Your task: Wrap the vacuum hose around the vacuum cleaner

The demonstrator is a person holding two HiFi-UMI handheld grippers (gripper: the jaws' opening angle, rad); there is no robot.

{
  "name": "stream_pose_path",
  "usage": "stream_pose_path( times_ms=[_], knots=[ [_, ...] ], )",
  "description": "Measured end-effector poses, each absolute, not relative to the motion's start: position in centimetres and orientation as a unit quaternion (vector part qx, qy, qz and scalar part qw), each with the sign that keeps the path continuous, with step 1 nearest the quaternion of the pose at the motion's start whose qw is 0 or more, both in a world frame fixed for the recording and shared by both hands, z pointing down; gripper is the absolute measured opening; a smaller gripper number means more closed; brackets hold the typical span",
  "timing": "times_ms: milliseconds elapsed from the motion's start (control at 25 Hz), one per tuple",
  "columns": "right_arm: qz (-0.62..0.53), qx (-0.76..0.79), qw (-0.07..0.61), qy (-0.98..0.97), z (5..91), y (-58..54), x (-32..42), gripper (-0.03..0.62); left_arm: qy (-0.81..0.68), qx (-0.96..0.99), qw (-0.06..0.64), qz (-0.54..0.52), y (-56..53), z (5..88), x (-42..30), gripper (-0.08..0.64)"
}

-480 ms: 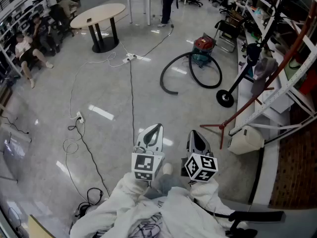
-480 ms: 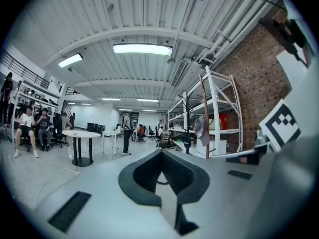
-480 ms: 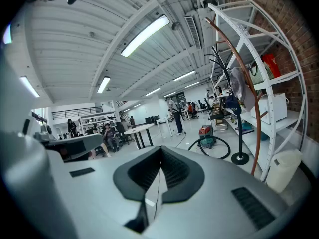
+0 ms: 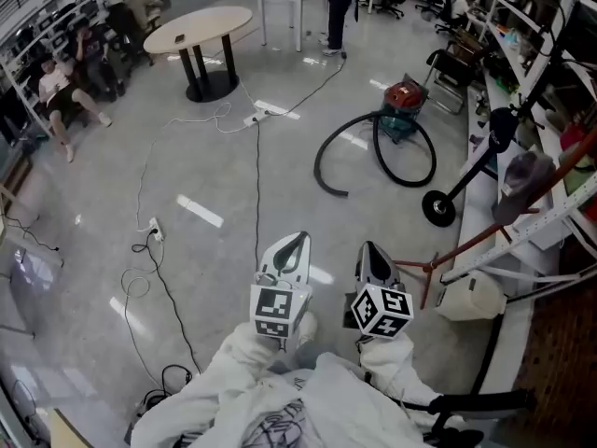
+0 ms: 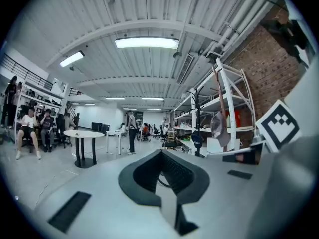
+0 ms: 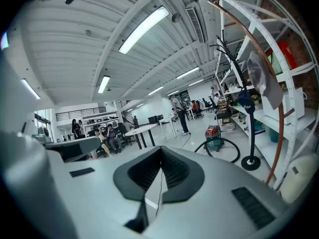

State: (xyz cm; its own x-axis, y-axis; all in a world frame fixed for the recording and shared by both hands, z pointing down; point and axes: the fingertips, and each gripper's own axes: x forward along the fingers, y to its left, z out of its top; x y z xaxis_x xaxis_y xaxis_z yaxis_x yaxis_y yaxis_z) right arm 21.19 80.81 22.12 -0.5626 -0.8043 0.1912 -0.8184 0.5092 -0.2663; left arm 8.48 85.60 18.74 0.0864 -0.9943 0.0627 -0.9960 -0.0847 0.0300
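Observation:
The red and teal vacuum cleaner (image 4: 403, 96) stands on the grey floor at the upper right of the head view. Its black hose (image 4: 373, 161) lies in a big loose loop on the floor in front of it, with one free end curling left. Both show small in the right gripper view, the vacuum cleaner (image 6: 215, 132) with the hose (image 6: 225, 152) below it. My left gripper (image 4: 291, 247) and right gripper (image 4: 373, 255) are side by side near my body, far from the vacuum. The left gripper (image 5: 162, 153) and the right gripper (image 6: 160, 151) are both shut with nothing between the jaws.
A black stand with a round base (image 4: 438, 208) and shelving (image 4: 550, 63) line the right side, with a white container (image 4: 471, 297) and a reddish rod (image 4: 466, 245) nearer me. Cables (image 4: 258, 157) and a power strip (image 4: 154, 230) cross the floor. A round table (image 4: 198, 28), seated people (image 4: 56, 87) and a standing person (image 4: 338, 7) are far off.
The head view has shifted a little: the vacuum and hose now sit slightly lower and further right. Both grippers keep their place near my body and stay shut.

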Motion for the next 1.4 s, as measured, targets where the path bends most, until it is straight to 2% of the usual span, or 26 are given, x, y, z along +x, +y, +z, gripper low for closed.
stream_pose_path(
  times_ms=[320, 800, 1400],
  knots=[
    [0.167, 0.459, 0.017, -0.873, 20.9, 68.5, 18.3, 0.014, -0.680, 0.732, 0.033, 0.016, 73.9, 16.6, 5.7, 0.002],
    [0.180, 0.456, 0.035, -0.871, 23.0, 58.5, 14.0, 0.014, -0.688, 0.724, 0.043, 0.021, 64.1, 19.4, 0.6, 0.002],
    [0.199, 0.484, 0.038, -0.852, 24.2, 40.6, 2.9, 0.014, -0.664, 0.746, 0.051, 0.029, 45.5, 20.0, -10.6, 0.002]
  ],
)
